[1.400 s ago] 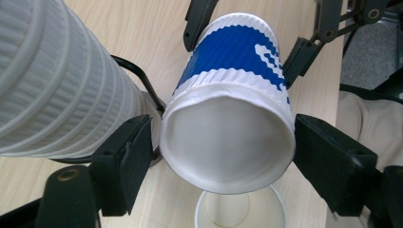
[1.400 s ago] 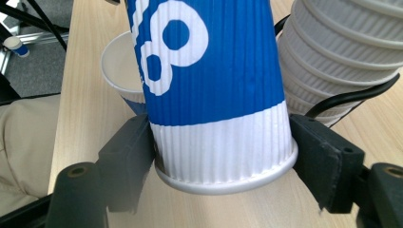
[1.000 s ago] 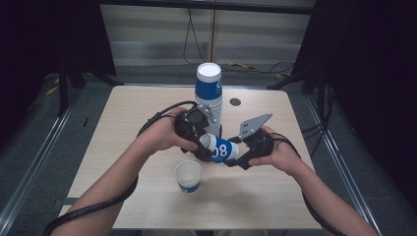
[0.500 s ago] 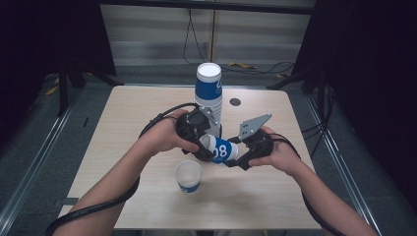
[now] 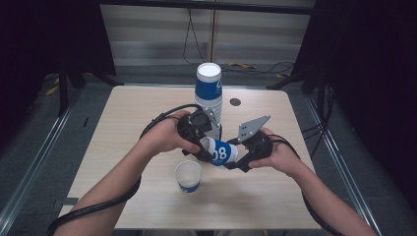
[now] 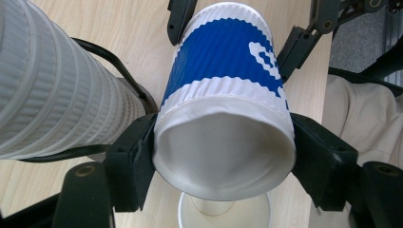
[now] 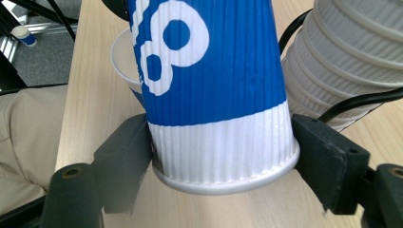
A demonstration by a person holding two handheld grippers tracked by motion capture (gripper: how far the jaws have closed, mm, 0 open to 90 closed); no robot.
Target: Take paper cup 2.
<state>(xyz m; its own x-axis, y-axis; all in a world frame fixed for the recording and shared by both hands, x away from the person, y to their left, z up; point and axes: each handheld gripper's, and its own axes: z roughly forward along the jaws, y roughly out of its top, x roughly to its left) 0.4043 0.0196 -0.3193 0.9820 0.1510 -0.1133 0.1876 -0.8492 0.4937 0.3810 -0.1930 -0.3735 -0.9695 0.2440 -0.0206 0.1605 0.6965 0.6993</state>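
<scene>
A blue-and-white ribbed paper cup [image 5: 221,152] lies on its side in the air between both grippers. My left gripper [image 5: 205,147] is shut on its mouth end; its jaws have just been closing and the rim [image 6: 223,156] is squashed oval between the pads. My right gripper [image 5: 236,160] holds the base end [image 7: 223,156]; its jaws have just been opening, and both pads still touch the cup's sides. Below the held cup, another cup [image 5: 188,176] stands upright on the table. A tall stack of cups [image 5: 208,91] stands just behind the grippers.
The light wooden table [image 5: 123,123] has a small dark disc [image 5: 235,102] near its back edge. Black cables trail from both grippers along the person's forearms. Dark floor and metal rails surround the table.
</scene>
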